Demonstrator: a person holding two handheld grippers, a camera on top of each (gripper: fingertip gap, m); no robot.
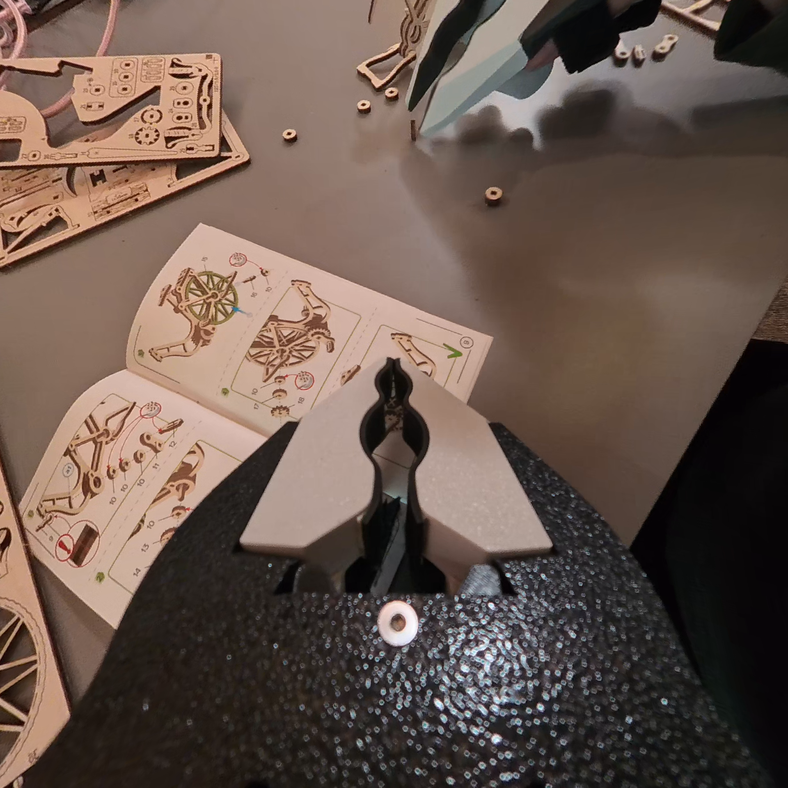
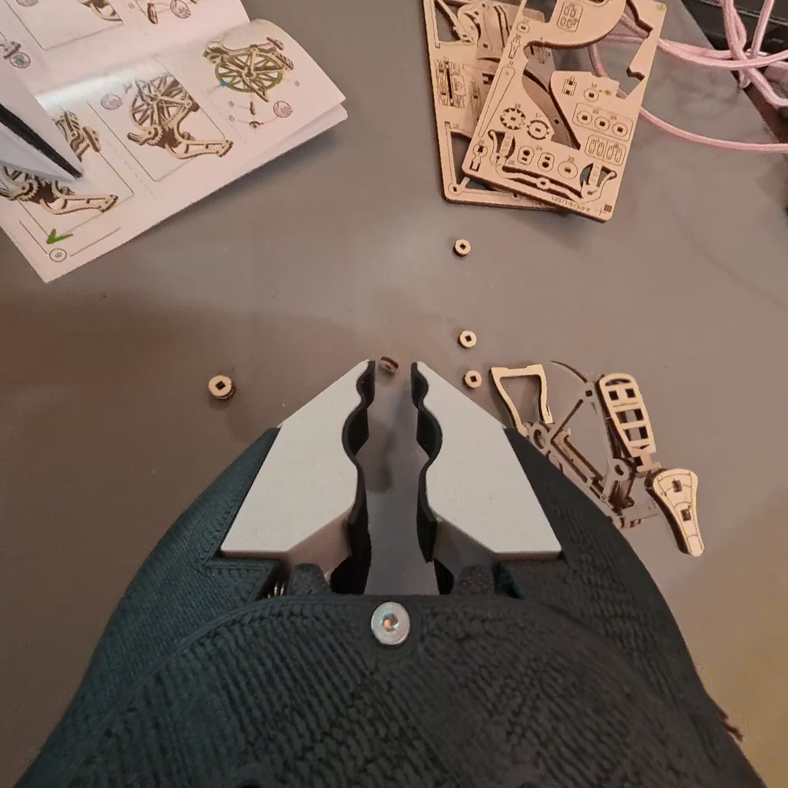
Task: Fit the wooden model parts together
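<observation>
My right gripper (image 2: 391, 370) is open and low over the grey table. A small wooden washer (image 2: 388, 364) stands on edge between its fingertips, close to the left one, and is not clamped. Other loose washers (image 2: 221, 387) (image 2: 467, 339) (image 2: 473, 378) lie around the tips. A partly built wooden frame with a saddle (image 2: 597, 447) lies just to the right of the gripper. My left gripper (image 1: 394, 362) is shut and empty, hovering over the open instruction booklet (image 1: 204, 383). The right gripper (image 1: 415, 123) also shows at the top of the left wrist view.
Laser-cut wooden part sheets (image 2: 546, 106) (image 1: 106, 128) lie stacked at the far side. Another sheet with a wheel (image 1: 21, 639) lies near the left gripper. Pink cables (image 2: 725, 64) run beside the sheets. More washers (image 1: 493, 197) (image 1: 290, 135) dot the table. The table edge (image 1: 763, 315) is to the left gripper's right.
</observation>
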